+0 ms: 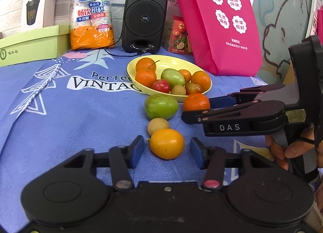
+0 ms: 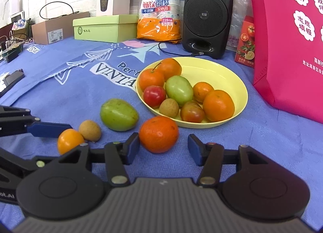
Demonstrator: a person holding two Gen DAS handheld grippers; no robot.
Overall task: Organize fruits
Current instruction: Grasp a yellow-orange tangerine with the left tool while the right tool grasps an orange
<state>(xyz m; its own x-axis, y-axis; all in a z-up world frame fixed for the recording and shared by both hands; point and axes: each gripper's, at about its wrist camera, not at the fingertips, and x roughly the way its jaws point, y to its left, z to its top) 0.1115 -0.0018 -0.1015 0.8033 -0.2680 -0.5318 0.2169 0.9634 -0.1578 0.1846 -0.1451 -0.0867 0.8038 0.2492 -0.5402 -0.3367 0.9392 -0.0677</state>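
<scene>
A yellow bowl [image 1: 177, 61] [image 2: 222, 71] holds several fruits: oranges, a green one, red ones and a small brown one. On the blue cloth in front of it lie a green fruit [image 1: 161, 106] [image 2: 119, 114], a mandarin [image 1: 196, 102] [image 2: 158, 133], a small brown fruit [image 1: 158, 126] [image 2: 90, 130] and a yellow-orange fruit [image 1: 166, 143] [image 2: 69, 139]. My left gripper [image 1: 167, 149] is open around the yellow-orange fruit. My right gripper [image 2: 163, 146] is open around the mandarin; it also shows in the left wrist view [image 1: 201, 110].
Behind the bowl stand a black speaker [image 1: 144, 13] [image 2: 208, 11], a pink bag [image 1: 220, 21] [image 2: 290, 39], a pack of paper cups [image 1: 91, 11] [image 2: 159, 5], a red carton [image 1: 177, 35] and green boxes [image 1: 30, 45] [image 2: 105, 27].
</scene>
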